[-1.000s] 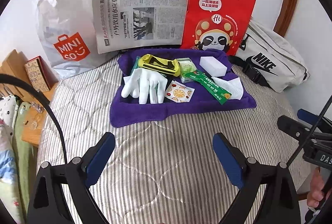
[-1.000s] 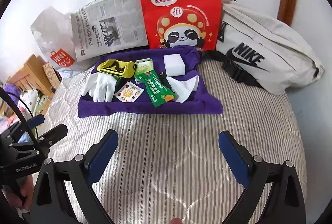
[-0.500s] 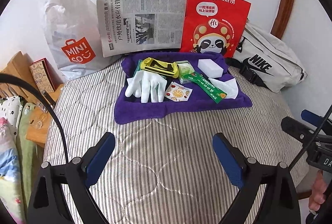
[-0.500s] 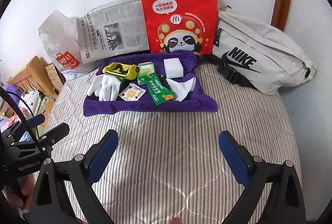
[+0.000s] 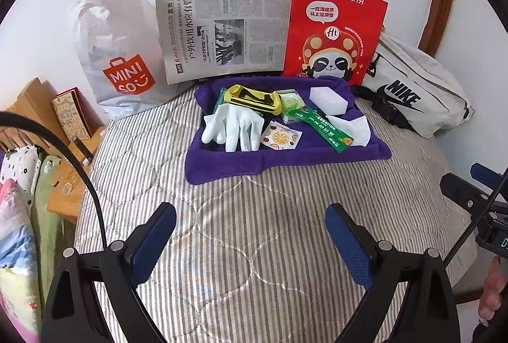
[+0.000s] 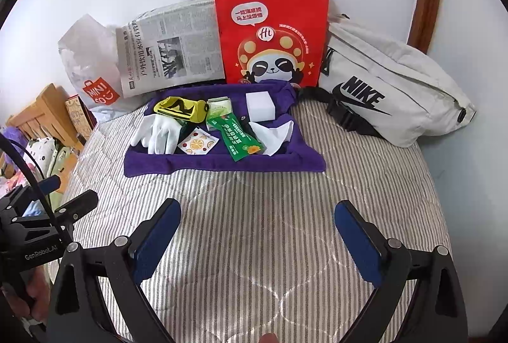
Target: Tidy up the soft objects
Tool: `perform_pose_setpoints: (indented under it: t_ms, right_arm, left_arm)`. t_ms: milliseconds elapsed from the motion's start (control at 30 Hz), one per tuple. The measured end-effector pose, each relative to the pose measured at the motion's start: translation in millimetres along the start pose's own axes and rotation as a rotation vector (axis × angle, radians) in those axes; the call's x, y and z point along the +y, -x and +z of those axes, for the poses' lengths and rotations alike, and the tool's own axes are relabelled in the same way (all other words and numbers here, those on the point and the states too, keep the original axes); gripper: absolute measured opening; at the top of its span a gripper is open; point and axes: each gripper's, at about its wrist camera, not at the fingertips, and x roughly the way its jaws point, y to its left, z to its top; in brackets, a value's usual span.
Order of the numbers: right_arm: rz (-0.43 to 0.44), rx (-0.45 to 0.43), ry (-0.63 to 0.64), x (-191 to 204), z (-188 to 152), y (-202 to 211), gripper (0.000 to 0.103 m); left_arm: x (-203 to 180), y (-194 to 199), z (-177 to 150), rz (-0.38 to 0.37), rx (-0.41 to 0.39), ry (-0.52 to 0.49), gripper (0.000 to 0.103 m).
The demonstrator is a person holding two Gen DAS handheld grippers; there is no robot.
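A purple cloth lies on the striped mattress and carries the soft items: white gloves, a yellow-black sock, a white sponge block, a white tissue, a green sachet and a fruit-print packet. My left gripper hangs open over the bare mattress, well short of the cloth. My right gripper is open too, equally far back and empty.
Against the wall stand a grey MINISO bag, a newspaper, a red panda paper bag and a beige Nike waist bag. A wooden bedside shelf and hanging clothes sit left of the bed.
Both grippers have pulled back and risen from the cloth, so the whole scene looks smaller and more of the wall shows. Both stay open and nothing on the cloth has moved.
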Motion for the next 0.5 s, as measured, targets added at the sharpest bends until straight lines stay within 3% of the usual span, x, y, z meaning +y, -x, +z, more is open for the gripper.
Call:
perform_pose_setpoints:
  t_ms: [500]
  right_arm:
    - [-0.014,-0.002,-0.008,-3.9,-4.3,5.9,0.097]
  left_arm:
    - [-2.7,3.9,-2.5,0.006,0.001,-0.015,0.095]
